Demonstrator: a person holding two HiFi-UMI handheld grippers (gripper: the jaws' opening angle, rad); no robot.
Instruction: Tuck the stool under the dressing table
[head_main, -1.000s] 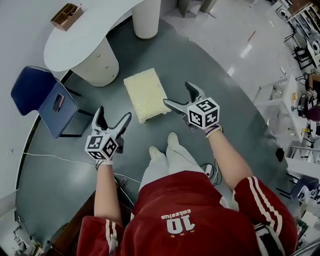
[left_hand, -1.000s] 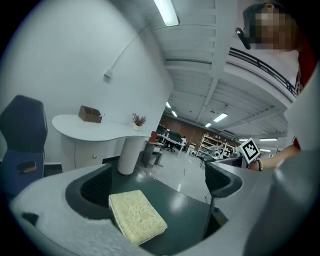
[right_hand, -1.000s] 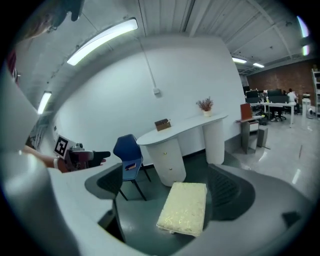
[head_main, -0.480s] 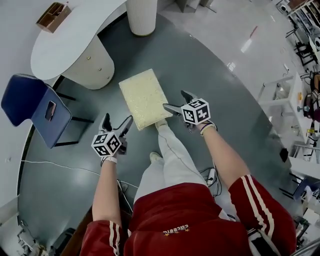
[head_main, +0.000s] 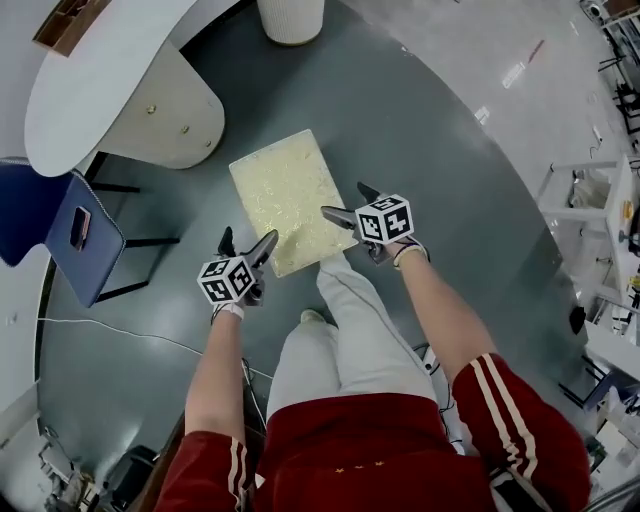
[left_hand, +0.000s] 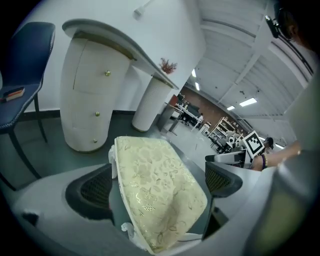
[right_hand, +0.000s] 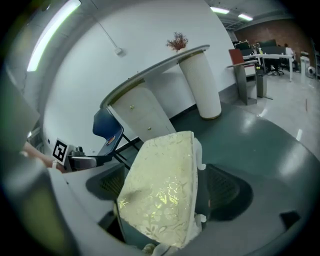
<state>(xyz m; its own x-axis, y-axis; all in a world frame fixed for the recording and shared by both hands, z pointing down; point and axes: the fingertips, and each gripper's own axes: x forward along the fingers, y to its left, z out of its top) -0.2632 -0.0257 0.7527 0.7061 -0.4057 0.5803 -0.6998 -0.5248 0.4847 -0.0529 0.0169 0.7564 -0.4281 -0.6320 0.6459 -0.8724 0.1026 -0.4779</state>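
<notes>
The stool (head_main: 283, 198) has a cream brocade cushion and white legs, and stands on the dark floor in front of the white curved dressing table (head_main: 95, 75). My left gripper (head_main: 249, 240) is open at the stool's near left corner. At the near right corner my right gripper (head_main: 345, 200) is open too. In the left gripper view the stool (left_hand: 155, 192) fills the space between the wide jaws of my left gripper (left_hand: 159, 182). The right gripper view shows the stool (right_hand: 162, 190) the same way between the jaws of my right gripper (right_hand: 167, 192). I cannot tell whether either touches it.
A blue chair (head_main: 75, 230) with a phone on its seat stands left of the stool. The table's drawer pedestal (head_main: 165, 115) and round leg (head_main: 290, 18) flank the gap beneath the top. A cable (head_main: 100, 325) lies on the floor. The person's leg (head_main: 345, 300) reaches the stool's near edge.
The person has stepped forward. Both grippers have moved up to the stool's near corners, and the stool and table now lie closer in the head view.
</notes>
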